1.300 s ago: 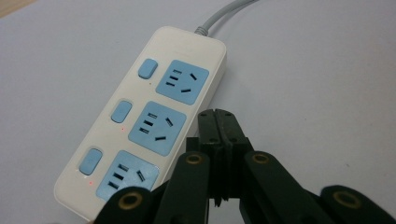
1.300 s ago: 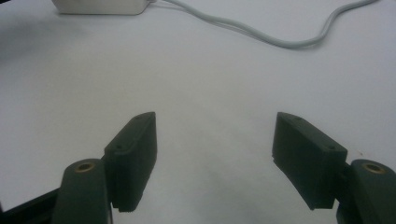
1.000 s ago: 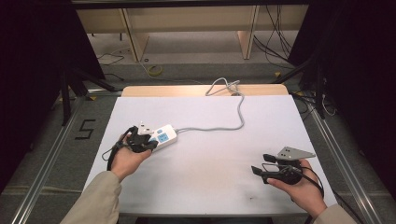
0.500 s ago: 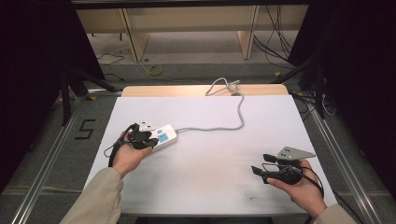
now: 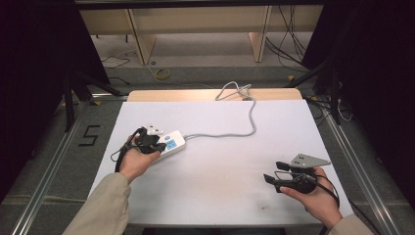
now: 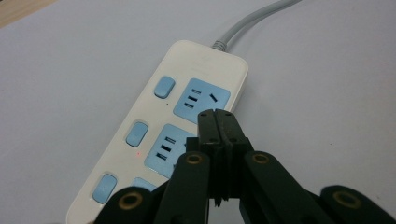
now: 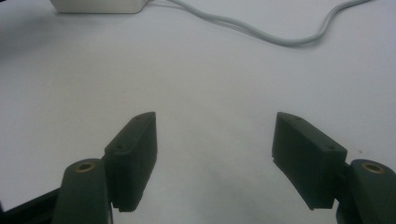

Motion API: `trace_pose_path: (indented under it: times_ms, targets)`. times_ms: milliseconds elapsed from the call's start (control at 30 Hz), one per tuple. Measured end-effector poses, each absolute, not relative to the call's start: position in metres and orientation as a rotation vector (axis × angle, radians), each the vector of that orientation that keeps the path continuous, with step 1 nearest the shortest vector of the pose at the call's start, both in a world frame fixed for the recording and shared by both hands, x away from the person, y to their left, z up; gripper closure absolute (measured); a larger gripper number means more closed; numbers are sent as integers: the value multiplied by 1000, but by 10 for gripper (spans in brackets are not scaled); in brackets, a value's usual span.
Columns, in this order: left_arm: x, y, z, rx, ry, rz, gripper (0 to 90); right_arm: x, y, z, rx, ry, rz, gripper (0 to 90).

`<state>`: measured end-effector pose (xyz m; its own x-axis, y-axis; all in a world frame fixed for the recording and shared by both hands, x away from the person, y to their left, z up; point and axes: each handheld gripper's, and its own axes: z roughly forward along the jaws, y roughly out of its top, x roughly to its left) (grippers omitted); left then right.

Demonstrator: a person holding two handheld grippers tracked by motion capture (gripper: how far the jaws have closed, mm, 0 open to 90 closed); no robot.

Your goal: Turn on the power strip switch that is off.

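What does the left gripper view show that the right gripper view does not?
Left gripper view: the top of the power strip with its blue sockets, blue switches and a small red light, and the left tool closed above it.
Right gripper view: the right tool wide open over bare table, and a long curve of cable.
Both: the white table, the strip and its grey cable.
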<state>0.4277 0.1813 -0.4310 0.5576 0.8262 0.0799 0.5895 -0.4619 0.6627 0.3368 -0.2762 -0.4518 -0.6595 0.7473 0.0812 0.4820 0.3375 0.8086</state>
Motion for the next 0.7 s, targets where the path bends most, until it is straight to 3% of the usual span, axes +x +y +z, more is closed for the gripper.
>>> trace_pose_path:
  times_ms: [700]
  targets:
    - [443,179,-434,2225,1159,551,899,337,-277,-452,1103,2303,1225,317]
